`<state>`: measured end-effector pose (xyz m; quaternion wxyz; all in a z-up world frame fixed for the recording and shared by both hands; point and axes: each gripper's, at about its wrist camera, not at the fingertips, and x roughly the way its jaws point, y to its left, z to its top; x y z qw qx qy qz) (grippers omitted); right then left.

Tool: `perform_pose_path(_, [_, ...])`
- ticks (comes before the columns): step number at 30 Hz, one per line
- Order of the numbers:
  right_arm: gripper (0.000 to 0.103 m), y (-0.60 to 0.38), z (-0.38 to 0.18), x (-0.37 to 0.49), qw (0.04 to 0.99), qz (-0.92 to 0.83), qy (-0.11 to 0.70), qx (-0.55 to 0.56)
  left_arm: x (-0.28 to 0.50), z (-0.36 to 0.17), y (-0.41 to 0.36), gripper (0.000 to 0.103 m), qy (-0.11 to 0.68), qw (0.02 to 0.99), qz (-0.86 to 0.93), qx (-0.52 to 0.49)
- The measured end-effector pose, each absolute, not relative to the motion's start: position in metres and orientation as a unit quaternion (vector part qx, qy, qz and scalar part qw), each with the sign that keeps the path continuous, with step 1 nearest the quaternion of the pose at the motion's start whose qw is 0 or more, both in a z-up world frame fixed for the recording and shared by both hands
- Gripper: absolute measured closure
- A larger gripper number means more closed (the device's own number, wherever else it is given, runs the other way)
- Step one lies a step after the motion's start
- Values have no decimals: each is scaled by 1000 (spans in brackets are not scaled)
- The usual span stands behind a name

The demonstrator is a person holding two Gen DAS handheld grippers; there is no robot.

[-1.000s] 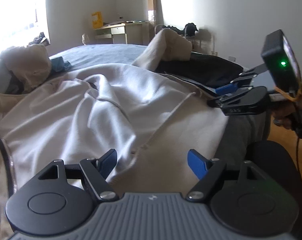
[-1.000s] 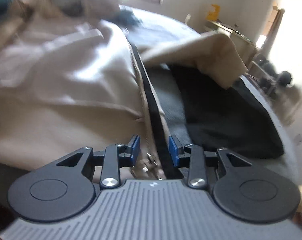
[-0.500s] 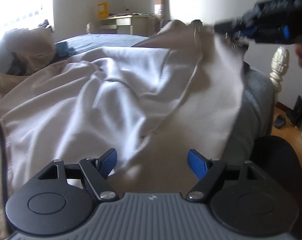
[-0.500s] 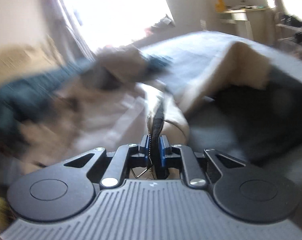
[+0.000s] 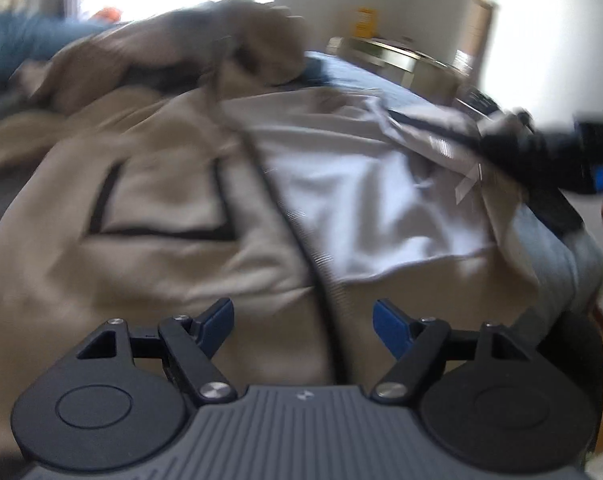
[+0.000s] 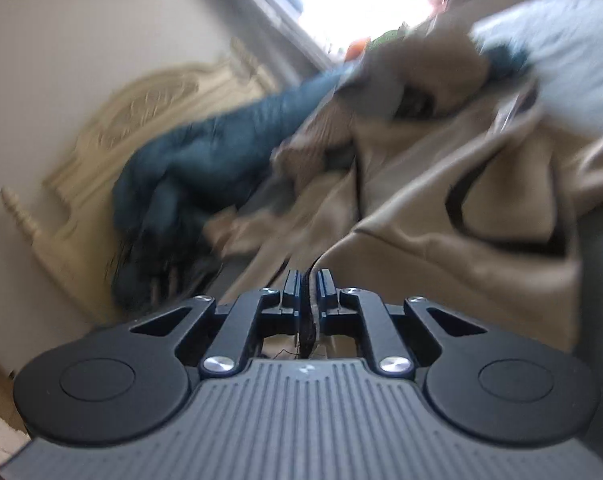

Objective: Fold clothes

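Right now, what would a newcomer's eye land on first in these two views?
The beige zip jacket spread across the bed, one front panel flipped open to show its pale lining. At the right of the left wrist view the right tongs are shut on the jacket's zipper edge, lifting it; the left tongs are open above the cloth, empty.

Both rigs look identical: the left gripper (image 5: 303,316) is a ribbed grey plastic body with a tiny white logo, flanked by two round black discs and black linkage arms on shiny silver screws. Its fingers end in bright blue pads (image 5: 390,322). Same build on the right gripper (image 6: 308,286), with darker, narrower-looking pads.
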<state>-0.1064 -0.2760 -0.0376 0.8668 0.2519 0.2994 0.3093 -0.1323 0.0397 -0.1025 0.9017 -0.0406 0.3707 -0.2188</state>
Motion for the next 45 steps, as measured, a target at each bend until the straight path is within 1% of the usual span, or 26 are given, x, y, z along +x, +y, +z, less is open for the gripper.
perform_pose_path(5, [96, -236, -63, -104, 834, 327, 366, 250, -132, -104, 81, 27, 362, 902, -210, -106])
perform_pose_path(9, [96, -211, -67, -121, 830, 336, 398, 201, -129, -106, 94, 28, 358, 901, -212, -119])
perform_pose_path(15, [96, -199, -77, -137, 831, 323, 427, 147, -131, -107, 89, 28, 349, 906, -219, -98])
perform_pose_path(19, [92, -191, -84, -144, 831, 325, 431, 135, -132, -108, 81, 27, 347, 908, -219, -85])
perform_pose_path(20, [88, -190, -85, -146, 834, 322, 429, 129, -132, -107, 79, 27, 347, 909, -218, -82])
perform_pose_path(22, [87, -195, -86, -150, 839, 317, 423, 130, -134, -104, 77, 27, 345, 910, -217, -76])
perform_pose_path(24, [83, -210, -84, -154, 832, 324, 414, 178, -136, -101, 75, 27, 342, 911, -220, -67])
perform_pose_path(25, [79, -221, -82, -159, 832, 322, 404, 203, -137, -99, 73, 27, 339, 912, -221, -62])
perform_pose_path(26, [77, -233, -81, -164, 831, 319, 393, 229, -138, -98, 71, 27, 337, 913, -224, -56])
perform_pose_path(30, [76, -280, -74, -188, 858, 256, 356, 268, -143, -91, 54, 27, 330, 911, -246, -31])
perform_pose_path(33, [75, -300, -69, -204, 882, 211, 333, 258, -147, -87, 32, 27, 319, 908, -273, -7])
perform_pose_path(37, [75, -322, -59, -214, 902, 171, 301, 259, -147, -93, -7, 27, 297, 906, -294, 61])
perform_pose_path(40, [75, -330, -48, -202, 909, 160, 288, 256, -141, -106, -25, 27, 311, 900, -290, 95])
perform_pose_path(43, [75, -333, -24, -168, 920, 148, 276, 237, -137, -118, -24, 26, 324, 894, -299, 83])
perform_pose_path(45, [70, -332, -6, -139, 926, 145, 268, 221, -137, -120, -20, 26, 320, 894, -303, 76])
